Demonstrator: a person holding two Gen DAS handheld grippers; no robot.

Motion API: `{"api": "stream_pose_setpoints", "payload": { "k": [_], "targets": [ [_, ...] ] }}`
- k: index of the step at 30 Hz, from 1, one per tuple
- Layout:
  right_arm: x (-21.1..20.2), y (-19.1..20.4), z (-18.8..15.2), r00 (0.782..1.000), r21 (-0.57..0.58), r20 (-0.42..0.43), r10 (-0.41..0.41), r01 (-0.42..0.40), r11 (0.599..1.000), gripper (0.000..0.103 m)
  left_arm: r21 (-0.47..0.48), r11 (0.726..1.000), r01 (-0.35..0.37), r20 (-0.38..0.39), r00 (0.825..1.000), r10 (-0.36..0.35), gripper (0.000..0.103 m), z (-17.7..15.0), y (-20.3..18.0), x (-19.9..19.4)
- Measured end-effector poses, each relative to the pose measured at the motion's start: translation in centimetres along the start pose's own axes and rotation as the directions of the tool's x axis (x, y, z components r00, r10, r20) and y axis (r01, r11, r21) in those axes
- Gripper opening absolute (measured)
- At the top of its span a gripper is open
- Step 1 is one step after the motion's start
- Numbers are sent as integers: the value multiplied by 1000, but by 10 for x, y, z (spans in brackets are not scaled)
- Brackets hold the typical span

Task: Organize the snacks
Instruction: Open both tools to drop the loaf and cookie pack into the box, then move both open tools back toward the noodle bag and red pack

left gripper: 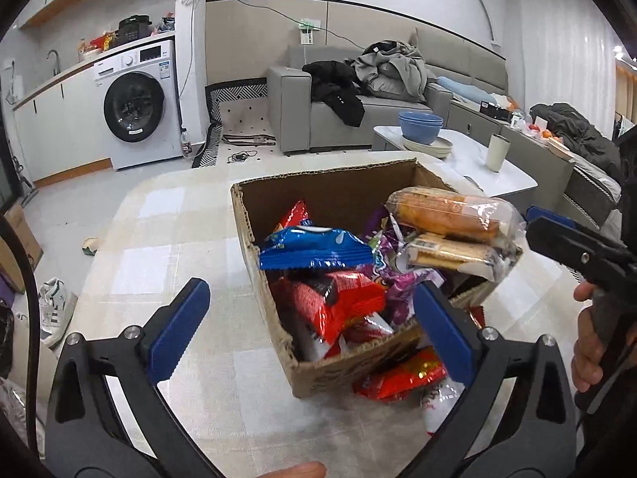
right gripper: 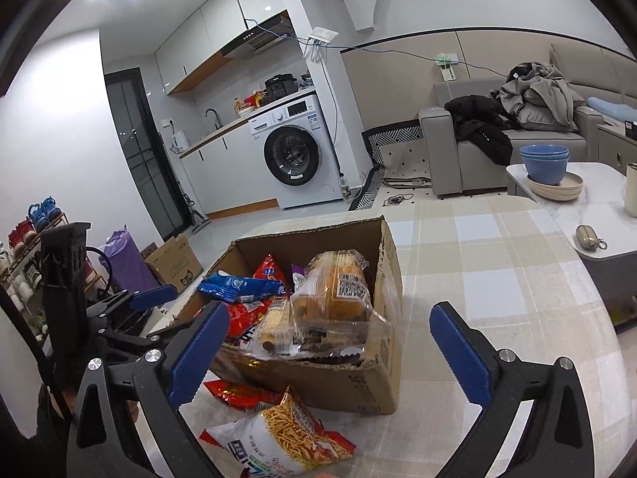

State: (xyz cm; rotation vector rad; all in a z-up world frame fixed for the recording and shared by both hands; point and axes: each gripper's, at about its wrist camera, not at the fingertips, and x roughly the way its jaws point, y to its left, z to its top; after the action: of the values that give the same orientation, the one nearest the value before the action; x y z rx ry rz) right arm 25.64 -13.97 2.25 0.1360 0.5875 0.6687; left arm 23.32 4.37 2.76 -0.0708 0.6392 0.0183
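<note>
Snack-filled brown cardboard box sits at twelve o'clock from the wide-open, empty right gripper; the left gripper, equally spread and empty, has it at one o'clock.

Both the left gripper and right gripper hover with jaws spread wide, holding nothing.

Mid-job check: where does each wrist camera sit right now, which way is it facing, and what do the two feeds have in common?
Left wrist: rides the left tongs, open, low over the table, facing the cardboard box from its near-left corner; right tongs and the person's hand show at right.
Right wrist: rides the right tongs, open, facing the box from its near-right side, fries bag below; left tongs show at left.
Shared: box, wrapped bread, blue snack packet, washing machine, sofa.
</note>
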Motion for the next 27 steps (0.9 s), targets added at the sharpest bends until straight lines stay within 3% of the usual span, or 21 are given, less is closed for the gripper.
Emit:
{"api": "stream_pose_setpoints", "payload": {
  "k": [13, 27],
  "targets": [
    [-3, 18, -22, 999, -69, -51, -16, 12, 998, 103, -16, 999, 28, 32, 999, -28, 102, -26, 2, -42],
    [-15, 30, -39, 999, -148, -17, -30, 27, 989, 103, -53, 998, 17, 57, 998, -14, 102, -60, 6, -56]
  ]
}}
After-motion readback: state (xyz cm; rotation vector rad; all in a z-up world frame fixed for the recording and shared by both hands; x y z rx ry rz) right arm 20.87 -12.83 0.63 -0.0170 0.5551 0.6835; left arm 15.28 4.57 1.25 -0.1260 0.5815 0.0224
